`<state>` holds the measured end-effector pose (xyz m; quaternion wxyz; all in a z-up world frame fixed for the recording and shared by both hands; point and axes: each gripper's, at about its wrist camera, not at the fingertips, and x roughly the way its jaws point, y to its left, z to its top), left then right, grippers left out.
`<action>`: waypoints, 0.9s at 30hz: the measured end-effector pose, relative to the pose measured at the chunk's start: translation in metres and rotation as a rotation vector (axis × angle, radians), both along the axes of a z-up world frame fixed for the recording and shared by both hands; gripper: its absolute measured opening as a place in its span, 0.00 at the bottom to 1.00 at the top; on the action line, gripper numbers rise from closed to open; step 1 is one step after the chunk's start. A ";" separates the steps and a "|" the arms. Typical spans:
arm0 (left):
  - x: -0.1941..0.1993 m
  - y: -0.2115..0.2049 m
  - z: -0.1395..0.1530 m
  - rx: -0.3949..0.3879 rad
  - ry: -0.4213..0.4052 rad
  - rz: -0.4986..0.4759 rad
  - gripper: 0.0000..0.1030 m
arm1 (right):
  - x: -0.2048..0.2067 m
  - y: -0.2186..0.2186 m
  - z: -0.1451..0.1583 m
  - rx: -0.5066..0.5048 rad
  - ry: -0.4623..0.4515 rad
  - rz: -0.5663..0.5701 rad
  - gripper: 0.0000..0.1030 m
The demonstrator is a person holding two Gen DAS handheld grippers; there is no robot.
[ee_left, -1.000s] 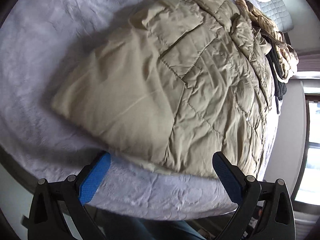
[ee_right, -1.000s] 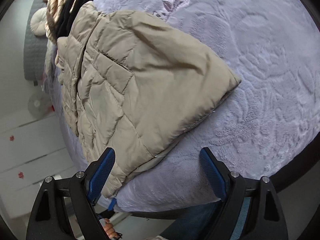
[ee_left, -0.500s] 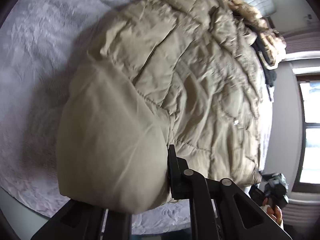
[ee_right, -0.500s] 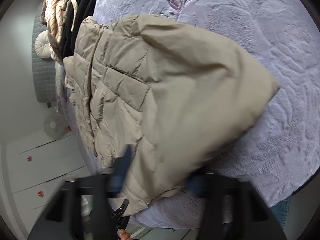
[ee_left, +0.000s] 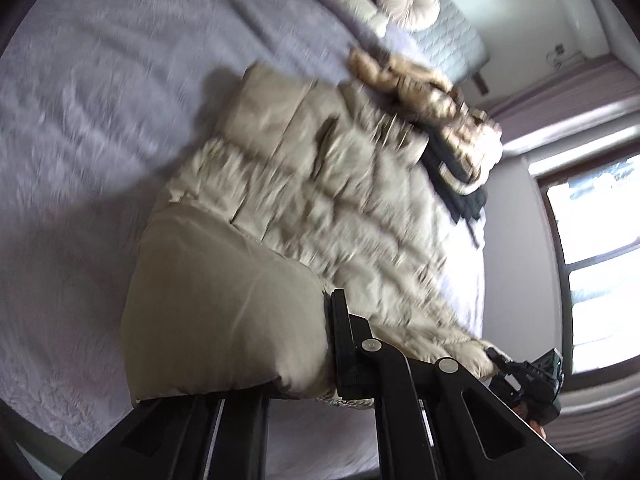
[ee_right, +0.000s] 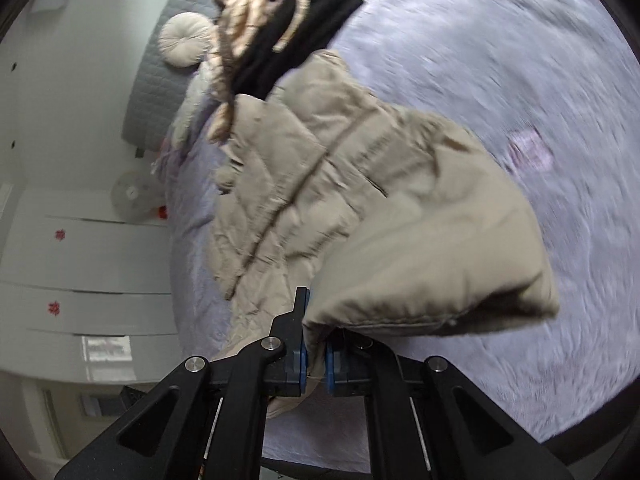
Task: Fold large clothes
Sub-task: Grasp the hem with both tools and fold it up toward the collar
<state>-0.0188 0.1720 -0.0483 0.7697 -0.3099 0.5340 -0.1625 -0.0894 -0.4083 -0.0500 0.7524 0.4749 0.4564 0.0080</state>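
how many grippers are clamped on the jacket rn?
2. Left gripper grips the jacket at its near hem; right gripper pinches the hem's other corner, blue pads closed on fabric.

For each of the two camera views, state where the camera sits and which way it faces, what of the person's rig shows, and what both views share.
Left wrist: sits on the left gripper, facing along its fingers over the beige puffer jacket towards the headboard and window; the right gripper shows at lower right.
Right wrist: sits on the right gripper, facing along its fingers, shut on the jacket's hem, towards the headboard and white drawers.
Shared: the jacket, lilac bedspread, clothes pile and round cushion.
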 end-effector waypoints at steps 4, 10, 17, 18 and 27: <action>0.022 -0.008 0.031 0.012 -0.060 0.061 0.10 | 0.045 -0.010 0.039 -0.037 -0.078 0.075 0.06; 0.059 -0.024 0.067 0.033 -0.144 0.133 0.10 | 0.111 -0.026 0.074 -0.079 -0.154 0.164 0.06; 0.127 -0.038 0.066 0.064 -0.164 0.110 0.10 | 0.171 -0.033 0.077 -0.130 -0.178 0.187 0.06; 0.135 -0.038 0.064 0.065 -0.164 0.102 0.10 | 0.179 -0.034 0.076 -0.134 -0.178 0.179 0.06; 0.239 -0.053 0.033 0.098 -0.139 0.012 0.10 | 0.256 -0.040 0.045 -0.186 -0.137 0.138 0.06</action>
